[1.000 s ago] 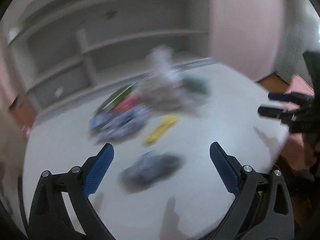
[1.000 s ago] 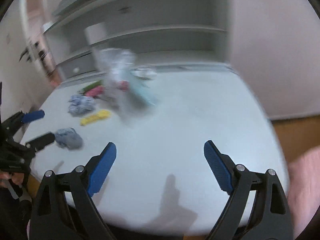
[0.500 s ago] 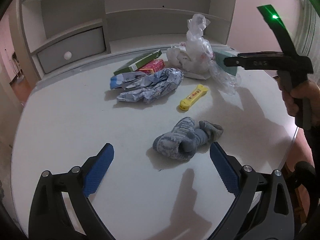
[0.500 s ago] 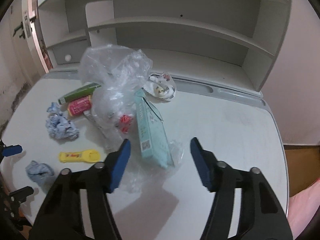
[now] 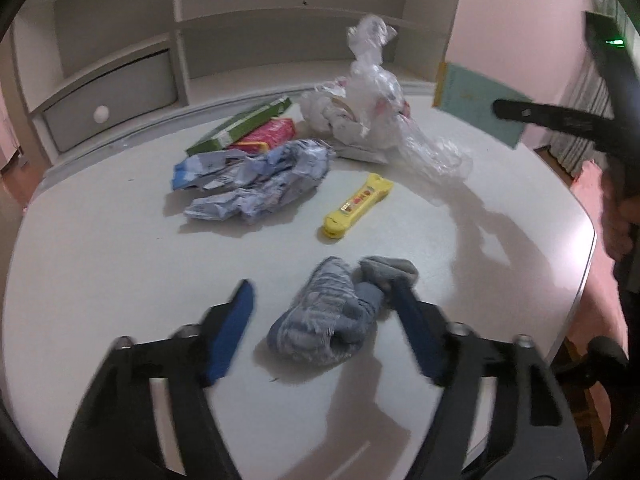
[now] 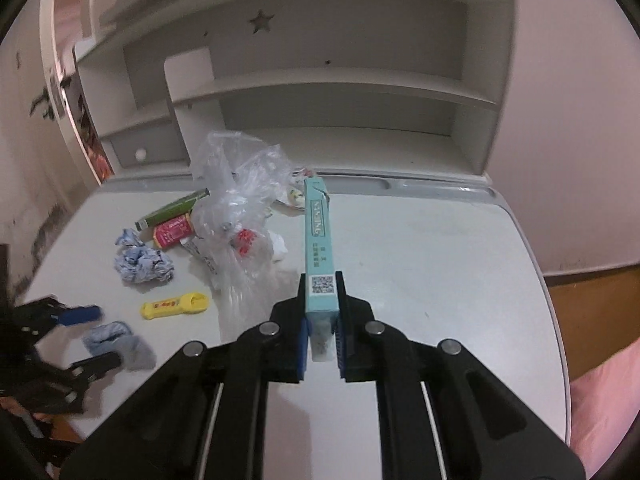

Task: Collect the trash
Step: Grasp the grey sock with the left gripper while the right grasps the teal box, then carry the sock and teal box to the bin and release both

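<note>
The right gripper [image 6: 322,322] has its fingers pressed tight on a long, thin, light blue box [image 6: 319,240]. The box is smooth cardboard with white letters and a small square code, and it sticks out over the white table [image 6: 440,264], lifted off it. The left gripper [image 5: 326,320] has its fingers apart, one on each side of a soft, fuzzy, blue and grey sock bundle [image 5: 336,316] that lies on the table; the right-side finger [image 5: 416,336] seems to touch it. A flat yellow wrapper [image 5: 356,206] lies just past the bundle. Next comes crumpled blue and white paper [image 5: 256,186], all wrinkly. Behind it lie a small pink pack [image 5: 268,136] and a long green box [image 5: 240,130]. A clear, crinkly plastic bag [image 5: 376,112] stands in a shiny heap near the back
</note>
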Tool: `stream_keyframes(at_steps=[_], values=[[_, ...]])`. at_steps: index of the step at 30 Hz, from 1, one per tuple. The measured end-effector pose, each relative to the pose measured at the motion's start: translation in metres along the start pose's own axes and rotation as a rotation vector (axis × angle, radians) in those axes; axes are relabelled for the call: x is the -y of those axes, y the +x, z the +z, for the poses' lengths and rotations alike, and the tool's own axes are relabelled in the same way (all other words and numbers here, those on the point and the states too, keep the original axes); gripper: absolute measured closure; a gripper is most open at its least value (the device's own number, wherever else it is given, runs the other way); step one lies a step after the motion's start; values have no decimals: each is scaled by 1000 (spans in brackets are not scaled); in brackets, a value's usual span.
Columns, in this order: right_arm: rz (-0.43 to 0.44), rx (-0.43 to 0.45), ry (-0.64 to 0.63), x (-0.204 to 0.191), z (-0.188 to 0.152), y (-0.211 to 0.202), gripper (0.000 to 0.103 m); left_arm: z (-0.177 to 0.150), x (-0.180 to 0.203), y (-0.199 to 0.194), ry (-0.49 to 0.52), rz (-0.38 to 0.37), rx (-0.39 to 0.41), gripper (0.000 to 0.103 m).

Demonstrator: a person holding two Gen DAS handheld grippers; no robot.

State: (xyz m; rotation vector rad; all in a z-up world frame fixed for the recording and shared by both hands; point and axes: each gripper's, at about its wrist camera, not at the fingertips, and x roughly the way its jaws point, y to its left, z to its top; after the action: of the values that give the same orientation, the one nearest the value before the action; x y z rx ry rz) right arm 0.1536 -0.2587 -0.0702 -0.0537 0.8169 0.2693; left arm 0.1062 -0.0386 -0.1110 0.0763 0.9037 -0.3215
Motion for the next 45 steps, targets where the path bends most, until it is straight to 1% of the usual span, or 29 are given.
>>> stream_keyframes(at_steps=[1,2,3,4,7,9,11,12,14,15,16,17,18,19,20,21,22,23,26,27,29,31,33,35,37,39,42,45], values=[[-2,8,17,6,-4,-7,92,1,4,1,8,-23,-3,63],[-3,12,30,10,-7,-13,92,2,7,1,13,-37,-5,80],[-5,20,54,18,-12,-21,92,3,12,1,18,-28,-4,83],[-6,30,79,26,-18,-30,92,5,18,0,29,-12,-2,83],[-39,64,158,55,-42,-63,92,8,36,-2,51,-37,5,83],[-76,82,209,77,-63,-85,92,8,49,-3,66,-51,8,83],[-140,98,257,101,-88,-108,92,14,71,-6,89,-80,21,83],[-190,103,301,120,-107,-124,92,16,83,-7,104,-97,28,83],[-240,103,362,143,-132,-143,92,23,118,-12,153,-147,48,83],[-281,99,413,163,-154,-156,92,25,136,-13,179,-172,55,83],[-306,97,439,172,-166,-163,92,27,165,-15,222,-215,63,83],[-350,87,481,188,-186,-173,92,28,181,-14,247,-242,63,83],[-383,78,515,200,-202,-180,92,28,211,-12,287,-287,59,84],[-403,67,538,209,-215,-184,92,27,230,-11,313,-318,54,84],[-436,43,575,222,-235,-188,92,25,256,-9,348,-362,47,83],[-457,23,598,231,-247,-190,92,20,288,-6,388,-424,34,83],[-483,-11,633,244,-265,-191,92,16,307,-3,408,-465,27,83],[-498,-45,666,256,-282,-190,92,9,333,3,432,-516,13,83],[-517,-139,754,282,-320,-183,92,-20,404,32,492,-619,-46,83],[-504,-163,796,292,-335,-180,92,-31,424,48,500,-638,-76,83],[-492,-217,840,307,-356,-174,92,-48,451,80,507,-635,-126,83],[-499,-260,876,321,-377,-169,92,-68,473,119,483,-639,-203,83],[-502,-305,903,329,-392,-161,92,-84,483,150,454,-650,-272,83],[-497,-335,934,336,-406,-156,92,-95,488,176,427,-641,-307,83],[-496,-361,937,337,-410,-149,92,-107,492,197,408,-638,-360,83],[-476,-378,942,335,-413,-145,92,-120,497,208,400,-639,-393,83],[-462,-401,935,329,-416,-137,92,-133,494,222,426,-634,-398,83],[-456,-412,932,328,-420,-136,92,-139,490,227,408,-639,-434,83]])
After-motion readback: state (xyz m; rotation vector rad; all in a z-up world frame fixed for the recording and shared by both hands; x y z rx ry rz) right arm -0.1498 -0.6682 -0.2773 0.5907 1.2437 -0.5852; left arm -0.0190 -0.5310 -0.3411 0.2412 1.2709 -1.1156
